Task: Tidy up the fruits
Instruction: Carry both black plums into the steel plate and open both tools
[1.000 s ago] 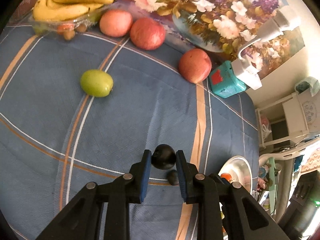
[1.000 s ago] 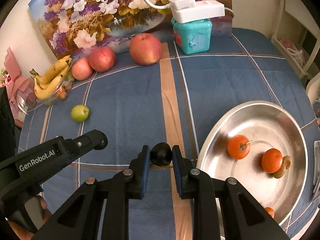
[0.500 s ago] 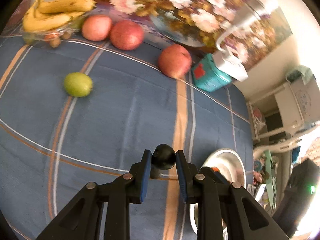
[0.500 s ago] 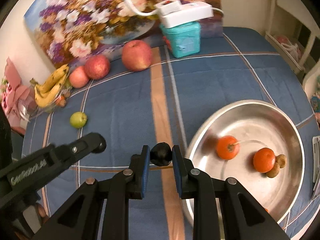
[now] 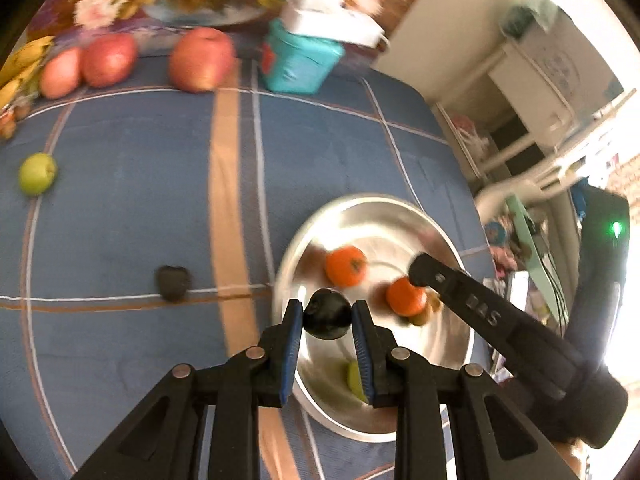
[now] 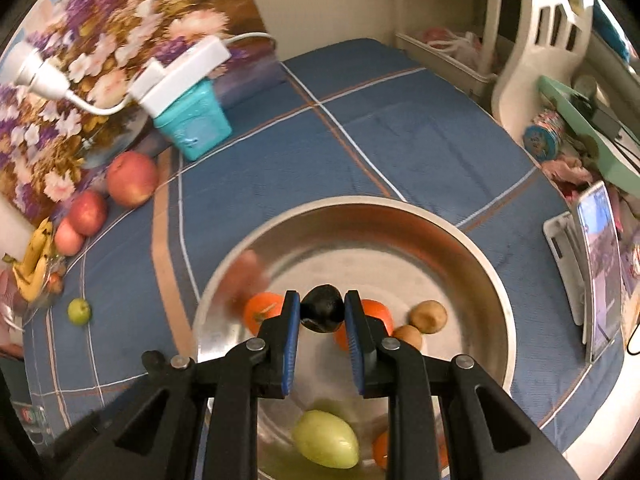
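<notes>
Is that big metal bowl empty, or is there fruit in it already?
Not empty. The metal bowl already holds two orange fruits, two small brown ones and a pale green fruit.

A blue cloth-covered table (image 6: 400, 128) with tan and white stripes carries a steel bowl (image 6: 480, 264). Three red apples (image 5: 200, 60), a green fruit (image 5: 37, 173), a teal box (image 6: 192, 120) and a small dark fruit (image 5: 173, 282) rest directly on it.
</notes>
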The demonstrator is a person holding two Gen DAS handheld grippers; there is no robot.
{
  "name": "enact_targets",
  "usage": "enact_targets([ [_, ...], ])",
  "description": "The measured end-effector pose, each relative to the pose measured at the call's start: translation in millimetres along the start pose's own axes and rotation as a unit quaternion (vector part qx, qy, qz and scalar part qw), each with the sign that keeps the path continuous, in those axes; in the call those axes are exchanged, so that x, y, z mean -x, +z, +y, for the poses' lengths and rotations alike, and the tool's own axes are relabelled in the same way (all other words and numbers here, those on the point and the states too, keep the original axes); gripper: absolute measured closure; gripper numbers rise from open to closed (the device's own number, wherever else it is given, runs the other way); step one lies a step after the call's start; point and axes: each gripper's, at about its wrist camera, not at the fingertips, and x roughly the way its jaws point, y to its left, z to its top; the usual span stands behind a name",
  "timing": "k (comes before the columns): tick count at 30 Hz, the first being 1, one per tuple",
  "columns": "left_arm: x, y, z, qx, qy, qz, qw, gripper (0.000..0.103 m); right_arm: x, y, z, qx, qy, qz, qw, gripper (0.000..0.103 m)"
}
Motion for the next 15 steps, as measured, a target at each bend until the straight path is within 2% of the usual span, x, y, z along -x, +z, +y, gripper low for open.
enact_targets([
  [2,-2.3,-1.9,-3.1,-0.004,0.004,0.005,1.0,0.073,-2.2,-0.3,0.2,-0.001,0.005,0.004,1.0,0.079],
  [4,-3.8,-1.9,-1.9,-0.001,0.008,0.007,0.9999,0.064,-1.5,0.1,0.3,0.001,0.005,0.005,1.0,0.074],
  [5,-3.7,-1.8,-0.8,0.002,0.008,0.007,0.9999,0.055,-1.4,-0.3,-0.9,0.002,0.004,0.004,1.0,0.07],
  [6,-3.3,-1.8,0.9,0.005,0.007,0.005,0.9999,0.052,-1.2,-0.5,-0.5,0.003,0.004,0.003,1.0,0.07],
  [13,3.6,5.0,18.1,0.026,0.017,-0.002,0.9995,0.051,-1.2,-0.9,8.0,0.016,0.003,0.005,1.0,0.069],
  [14,4.6,6.4,23.0,0.033,0.023,-0.003,0.9992,0.048,-1.5,-1.3,10.4,0.02,0.003,0.007,1.0,0.064],
  [15,5.8,8.0,29.4,0.042,0.036,-0.006,0.9985,0.038,-2.0,-1.4,12.3,0.023,0.002,0.008,1.0,0.059],
])
